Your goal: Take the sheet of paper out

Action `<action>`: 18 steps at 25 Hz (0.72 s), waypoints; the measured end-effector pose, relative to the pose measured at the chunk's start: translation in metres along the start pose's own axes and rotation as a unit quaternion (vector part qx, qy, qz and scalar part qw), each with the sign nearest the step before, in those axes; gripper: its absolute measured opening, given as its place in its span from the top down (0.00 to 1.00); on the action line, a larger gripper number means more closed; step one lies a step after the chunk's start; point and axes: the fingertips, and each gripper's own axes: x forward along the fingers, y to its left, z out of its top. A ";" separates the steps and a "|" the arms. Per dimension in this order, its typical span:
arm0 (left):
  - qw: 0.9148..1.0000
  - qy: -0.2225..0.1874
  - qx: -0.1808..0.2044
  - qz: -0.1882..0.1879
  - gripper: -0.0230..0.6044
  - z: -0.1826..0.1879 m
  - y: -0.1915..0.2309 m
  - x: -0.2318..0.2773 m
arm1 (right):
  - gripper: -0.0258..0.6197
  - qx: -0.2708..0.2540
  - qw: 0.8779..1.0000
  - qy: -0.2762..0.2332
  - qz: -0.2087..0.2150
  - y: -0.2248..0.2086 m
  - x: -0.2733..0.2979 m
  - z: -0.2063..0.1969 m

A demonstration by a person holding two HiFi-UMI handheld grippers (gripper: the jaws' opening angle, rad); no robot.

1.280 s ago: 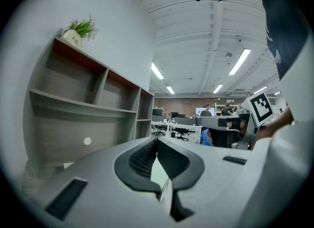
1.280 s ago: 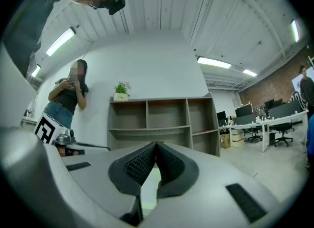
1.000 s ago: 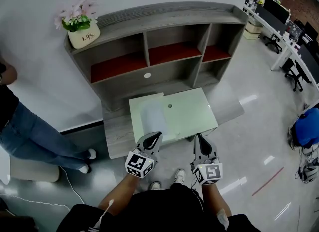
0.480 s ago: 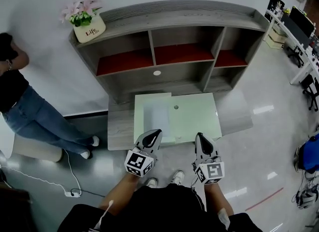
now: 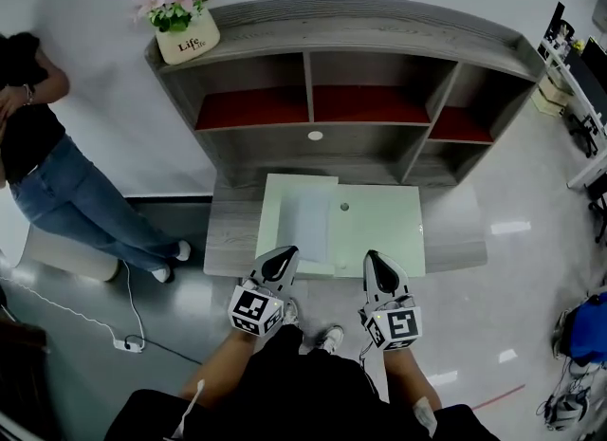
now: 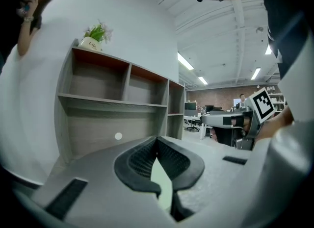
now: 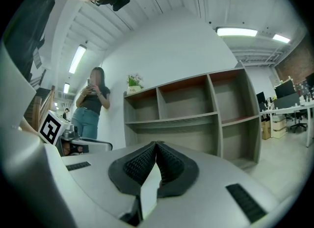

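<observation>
Head view: we've got the paper point(image 5: 305, 221) lying on the green mat point(image 5: 381, 229), centre frame; left gripper point(image 5: 284, 253) and right gripper point(image 5: 372, 258) hover at the mat's lower edge.
Left gripper view: we see jaws tip to tip, nothing between, shelf point(image 6: 122, 102) ahead.
Right gripper view: jaws together too, empty; person point(image 7: 91, 105) at left.

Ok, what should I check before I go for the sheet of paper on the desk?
1. White sheet of paper in view on the pale green desk mat: ok.
2. Nothing lying on the sheet: ok.
3. Left hand-held gripper jaws apart for the pick: not ok, shut.
4. Right hand-held gripper jaws apart: not ok, shut.
5. Sheet loose on top, not tucked inside a cover: cannot tell.
</observation>
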 end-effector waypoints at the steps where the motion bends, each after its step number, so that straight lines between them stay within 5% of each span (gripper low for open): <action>1: 1.000 0.000 -0.004 0.005 0.95 -0.001 0.005 0.001 | 0.92 -0.004 1.000 0.001 0.006 0.002 0.005 0.001; 13: 1.000 -0.016 -0.021 0.008 0.95 0.006 0.078 0.030 | 0.92 -0.010 1.000 0.022 0.010 0.016 0.089 -0.007; 18: 1.000 -0.010 -0.023 -0.012 0.95 0.000 0.105 0.036 | 0.92 0.002 0.999 0.018 -0.027 0.015 0.116 -0.014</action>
